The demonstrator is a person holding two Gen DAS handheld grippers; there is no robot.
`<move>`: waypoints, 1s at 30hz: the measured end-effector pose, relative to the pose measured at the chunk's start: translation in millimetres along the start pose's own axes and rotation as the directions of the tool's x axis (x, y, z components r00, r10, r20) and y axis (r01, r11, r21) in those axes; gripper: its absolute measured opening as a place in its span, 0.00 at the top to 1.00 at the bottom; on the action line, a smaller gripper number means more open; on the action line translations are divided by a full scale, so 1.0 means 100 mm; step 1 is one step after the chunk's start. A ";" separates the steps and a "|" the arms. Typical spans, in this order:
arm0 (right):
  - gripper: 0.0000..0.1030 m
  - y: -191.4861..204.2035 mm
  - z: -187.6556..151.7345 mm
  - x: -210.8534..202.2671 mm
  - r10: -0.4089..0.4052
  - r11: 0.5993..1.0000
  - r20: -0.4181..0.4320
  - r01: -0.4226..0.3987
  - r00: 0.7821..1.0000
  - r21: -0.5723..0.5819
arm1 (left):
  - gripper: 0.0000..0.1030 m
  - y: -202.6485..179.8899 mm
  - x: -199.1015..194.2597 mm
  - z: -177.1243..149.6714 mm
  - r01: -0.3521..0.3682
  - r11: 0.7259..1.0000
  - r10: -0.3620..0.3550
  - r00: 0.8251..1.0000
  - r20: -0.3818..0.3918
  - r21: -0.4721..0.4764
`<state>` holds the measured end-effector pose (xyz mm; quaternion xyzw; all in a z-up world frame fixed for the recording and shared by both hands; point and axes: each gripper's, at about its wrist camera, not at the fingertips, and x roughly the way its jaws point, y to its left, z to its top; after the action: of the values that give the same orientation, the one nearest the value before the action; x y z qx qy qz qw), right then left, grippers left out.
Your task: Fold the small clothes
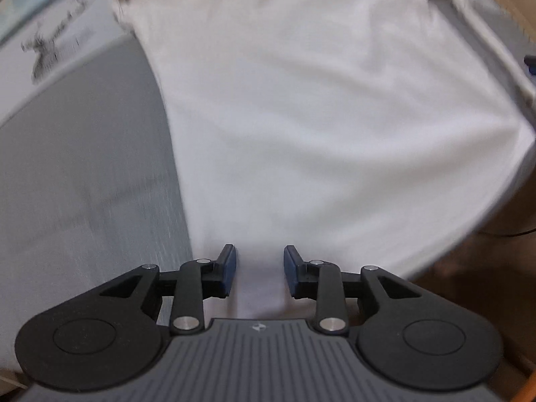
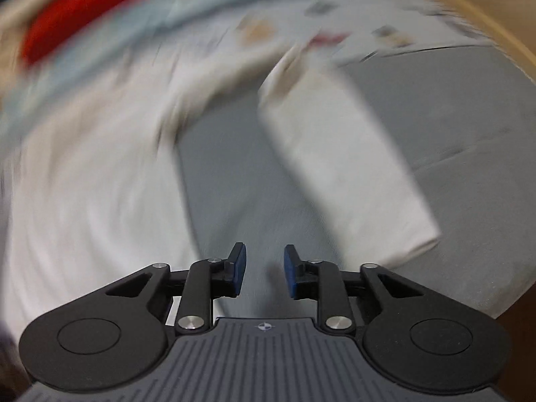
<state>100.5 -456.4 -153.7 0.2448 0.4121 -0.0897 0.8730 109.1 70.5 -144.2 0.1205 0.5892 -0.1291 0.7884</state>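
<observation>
White garment (image 1: pixel 301 117) on grey surface (image 1: pixel 83 167); red blurred item (image 2: pixel 83 10).

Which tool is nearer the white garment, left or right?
Left. The left tool hangs over the white garment, cloth showing between its open fingers. The right tool is over bare grey sheet, the garment off to either side.

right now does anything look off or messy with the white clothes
Nothing spilled or damaged shows. The white garment lies spread on the grey surface with a few wrinkles, its near edge hanging past the surface's rim. In the right view a folded white strip lies askew, apart from the main cloth. Both views are blurred.
</observation>
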 end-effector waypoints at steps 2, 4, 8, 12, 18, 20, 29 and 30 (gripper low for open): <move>0.74 -0.19 0.08 -0.01 0.001 0.993 0.032 -0.005 0.999 0.118 | 0.66 0.07 -0.06 0.09 0.020 0.998 -0.017 0.999 0.045 -0.056; 0.74 -0.33 0.10 0.09 0.013 0.974 0.005 -0.013 1.000 0.228 | 0.66 0.11 -0.07 0.19 -0.004 0.997 0.010 0.998 0.065 -0.082; 0.73 -0.48 0.07 0.33 0.029 0.911 -0.075 0.005 0.997 0.412 | 0.66 0.12 -0.09 0.31 -0.043 0.995 0.049 0.996 0.073 -0.087; 0.71 -0.55 0.08 0.58 0.058 0.821 -0.088 0.002 0.994 0.571 | 0.66 0.00 -0.06 0.42 -0.027 0.998 0.033 0.994 0.107 -0.059; 0.67 -0.64 0.18 0.72 -0.063 0.754 -0.012 0.056 0.998 0.655 | 0.66 -0.24 -0.04 0.61 -0.029 1.000 0.030 0.990 0.138 -0.009; 0.72 -0.62 0.25 0.75 -0.105 0.765 0.000 0.081 0.994 0.639 | 0.66 -0.29 -0.04 0.68 -0.033 0.999 0.033 0.987 0.155 -0.001; 0.97 -0.86 0.76 0.66 -0.356 0.804 0.205 0.187 0.912 0.564 | 0.66 -0.38 0.06 0.98 -0.089 0.996 0.089 0.976 0.197 -0.011; 0.97 -0.88 0.87 0.63 -0.361 0.830 0.269 0.176 0.893 0.529 | 0.66 -0.37 0.09 1.01 -0.089 0.996 0.091 0.976 0.197 -0.017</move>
<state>168.0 -572.8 -185.5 0.3762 0.2403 -0.3584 0.8199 189.5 0.4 -126.1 0.1305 0.5024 -0.1023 0.8486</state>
